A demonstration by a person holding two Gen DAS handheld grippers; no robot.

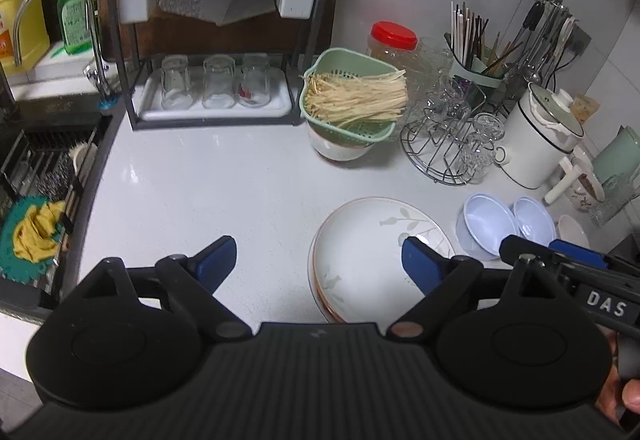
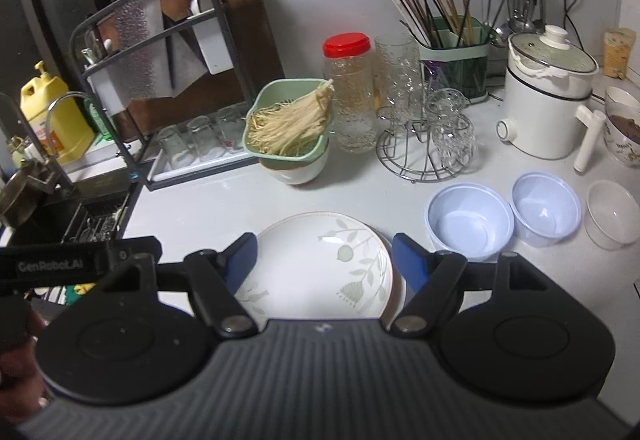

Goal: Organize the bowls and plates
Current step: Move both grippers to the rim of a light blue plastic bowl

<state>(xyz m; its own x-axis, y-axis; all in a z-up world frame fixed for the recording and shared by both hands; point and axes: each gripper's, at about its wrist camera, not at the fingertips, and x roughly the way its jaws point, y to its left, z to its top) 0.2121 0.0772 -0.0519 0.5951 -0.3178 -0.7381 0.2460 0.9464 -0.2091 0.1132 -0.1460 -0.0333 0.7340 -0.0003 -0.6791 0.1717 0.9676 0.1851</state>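
Observation:
A stack of white plates with a leaf pattern (image 1: 360,256) (image 2: 320,268) lies on the white counter. Right of it stand two pale blue bowls (image 2: 470,220) (image 2: 546,207), also in the left wrist view (image 1: 486,226) (image 1: 534,220), and a small clear bowl (image 2: 612,215). My left gripper (image 1: 318,264) is open and empty above the counter, its right finger over the plates. My right gripper (image 2: 324,260) is open and empty, its fingers astride the plate stack from above. A white bowl (image 2: 296,171) sits under a green colander of noodles.
A black dish rack with upturned glasses (image 1: 216,87) stands at the back left by the sink (image 1: 40,175). A glass holder (image 2: 428,143), red-lidded jar (image 2: 348,91), chopstick caddy (image 2: 452,51) and white electric pot (image 2: 548,103) crowd the back right.

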